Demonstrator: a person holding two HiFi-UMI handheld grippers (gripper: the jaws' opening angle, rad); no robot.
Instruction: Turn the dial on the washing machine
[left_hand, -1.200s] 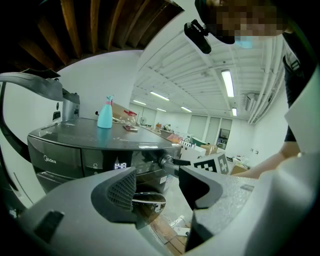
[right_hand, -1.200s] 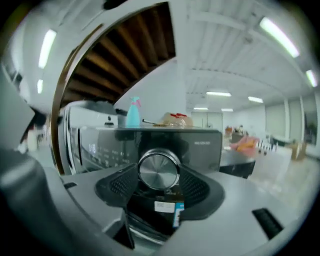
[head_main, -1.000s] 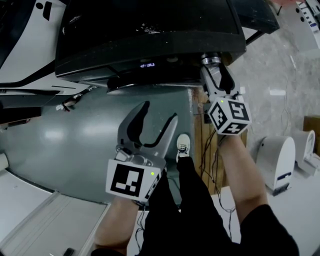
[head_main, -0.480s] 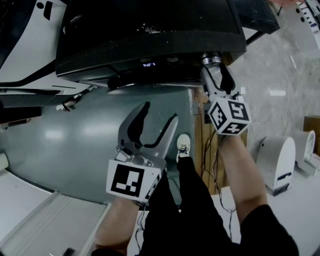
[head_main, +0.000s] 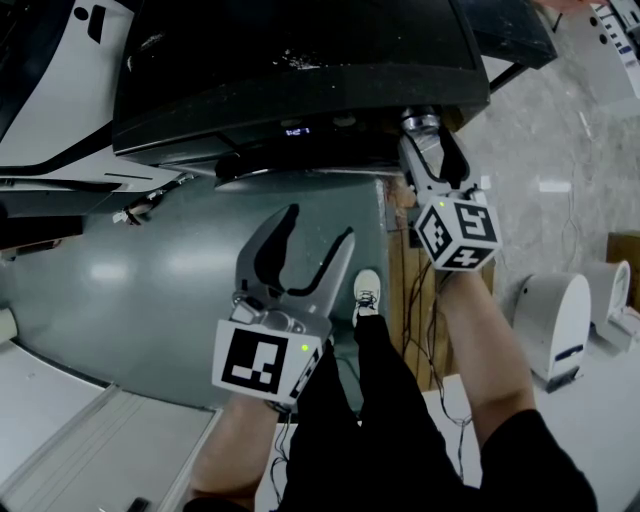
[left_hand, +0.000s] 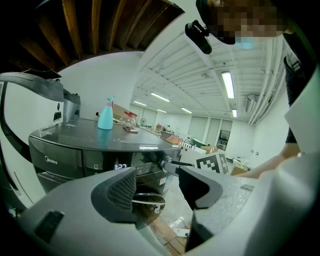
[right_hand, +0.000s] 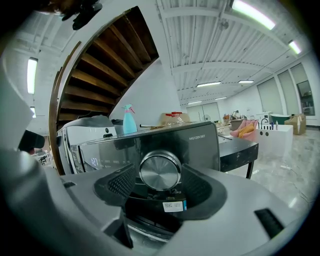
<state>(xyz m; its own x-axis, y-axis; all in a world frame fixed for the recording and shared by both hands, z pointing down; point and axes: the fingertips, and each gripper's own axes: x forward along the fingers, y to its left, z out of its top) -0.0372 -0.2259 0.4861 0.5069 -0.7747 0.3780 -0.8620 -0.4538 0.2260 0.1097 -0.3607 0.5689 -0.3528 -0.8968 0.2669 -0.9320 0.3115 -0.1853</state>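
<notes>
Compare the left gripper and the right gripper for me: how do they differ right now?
The right gripper is up at the washing machine with the dial between its jaws; the left gripper hangs back from the machine with nothing between its jaws. The right gripper's jaws have just been opening and look barely clear of the dial, while the left gripper's jaws stand apart in free air. Both are open and face the machine.

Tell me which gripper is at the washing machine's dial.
The right gripper: the silver dial sits between its jaws, which have just been opening. The left gripper hangs back from the washing machine, open and empty.
</notes>
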